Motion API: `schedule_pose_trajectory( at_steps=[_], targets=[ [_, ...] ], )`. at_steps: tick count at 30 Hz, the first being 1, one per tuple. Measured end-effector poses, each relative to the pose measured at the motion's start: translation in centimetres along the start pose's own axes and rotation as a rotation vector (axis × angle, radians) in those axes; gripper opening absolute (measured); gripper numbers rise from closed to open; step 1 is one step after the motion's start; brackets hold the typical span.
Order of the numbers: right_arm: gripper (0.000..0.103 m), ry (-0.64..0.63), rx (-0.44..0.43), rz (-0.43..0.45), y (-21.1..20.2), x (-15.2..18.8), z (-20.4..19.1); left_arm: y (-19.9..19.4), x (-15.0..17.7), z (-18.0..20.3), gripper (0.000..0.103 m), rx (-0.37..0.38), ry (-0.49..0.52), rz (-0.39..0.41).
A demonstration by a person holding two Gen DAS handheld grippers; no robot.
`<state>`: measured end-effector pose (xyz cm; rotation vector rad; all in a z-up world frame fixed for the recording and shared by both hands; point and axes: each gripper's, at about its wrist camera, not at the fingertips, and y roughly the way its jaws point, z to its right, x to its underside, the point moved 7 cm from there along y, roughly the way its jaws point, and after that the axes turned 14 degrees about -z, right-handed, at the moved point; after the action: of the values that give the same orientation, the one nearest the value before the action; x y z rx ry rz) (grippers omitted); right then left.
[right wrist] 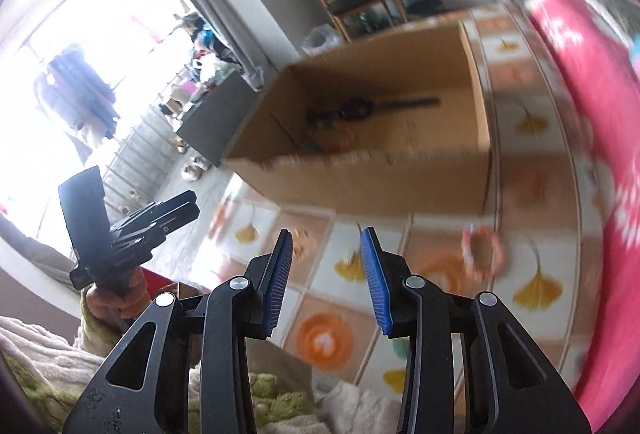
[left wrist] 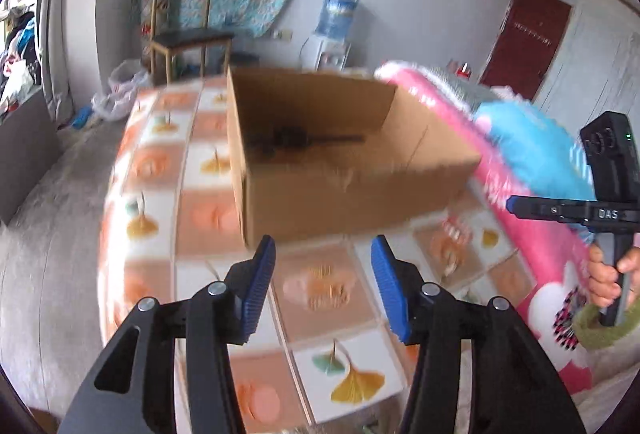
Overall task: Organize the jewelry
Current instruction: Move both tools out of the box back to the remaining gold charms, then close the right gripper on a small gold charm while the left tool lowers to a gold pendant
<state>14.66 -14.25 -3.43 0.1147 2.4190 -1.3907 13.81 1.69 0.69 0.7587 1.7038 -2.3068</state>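
Note:
An open cardboard box (left wrist: 340,201) stands on the tiled cloth; dark jewelry (left wrist: 292,137) lies on its floor. In the right wrist view the same box (right wrist: 360,189) holds the dark piece (right wrist: 352,109) and some coloured bits near its front wall. A pink bead bracelet (right wrist: 482,250) lies on the cloth in front of the box, right of my right gripper (right wrist: 326,246). Both grippers are open with nothing between their blue pads. My left gripper (left wrist: 323,254) hovers in front of the box's near wall. The frames are blurred.
A pink and blue quilt (left wrist: 532,193) lies along the right of the cloth. The other hand with its gripper shows at each view's edge: the right one (left wrist: 608,218), the left one (right wrist: 120,234). A chair (left wrist: 184,33) and water dispenser (left wrist: 334,29) stand behind.

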Motion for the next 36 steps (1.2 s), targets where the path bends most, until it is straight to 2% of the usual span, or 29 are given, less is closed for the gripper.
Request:
schedule_pose_trajectory(
  at_steps=[2, 5, 8, 10, 14, 22, 28, 31, 34, 36],
  targets=[
    [0.036, 0.038, 0.003, -0.024, 1.5, 1.4, 0.5, 1.6, 1.1, 0.2, 0.049, -0.025, -0.003, -0.031],
    [0.036, 0.055, 0.089, -0.062, 3.7, 3.0, 1.2, 4.2, 2.3, 0.7, 0.049, -0.047, 0.003, -0.074],
    [0.033, 0.073, 0.126, -0.081, 5.4, 3.5, 1.6, 6.0, 3.3, 1.0, 0.049, -0.058, 0.020, -0.099],
    [0.029, 0.072, 0.146, -0.086, 6.3, 3.5, 1.8, 6.7, 3.9, 1.3, 0.049, -0.070, 0.036, -0.113],
    [0.024, 0.072, 0.239, -0.101, 7.7, 3.3, 2.5, 7.6, 4.2, 1.6, 0.049, -0.076, 0.051, -0.126],
    [0.017, 0.039, 0.325, -0.113, 9.7, 3.7, 3.5, 8.2, 4.1, 1.6, 0.049, -0.092, 0.072, -0.128],
    [0.017, -0.009, 0.352, -0.107, 11.1, 2.9, 2.9, 8.7, 4.2, 1.2, 0.049, -0.096, 0.068, -0.138],
    [0.012, -0.045, 0.376, -0.110, 11.9, 2.7, 2.3, 8.7, 4.2, 1.1, 0.049, -0.098, 0.067, -0.136],
    [0.006, -0.064, 0.368, -0.115, 12.6, 2.7, 1.6, 8.7, 4.2, 1.1, 0.049, -0.099, 0.068, -0.130],
    [0.006, -0.070, 0.361, -0.115, 12.8, 2.8, 1.1, 8.6, 4.1, 1.2, 0.049, -0.098, 0.075, -0.122]
  ],
)
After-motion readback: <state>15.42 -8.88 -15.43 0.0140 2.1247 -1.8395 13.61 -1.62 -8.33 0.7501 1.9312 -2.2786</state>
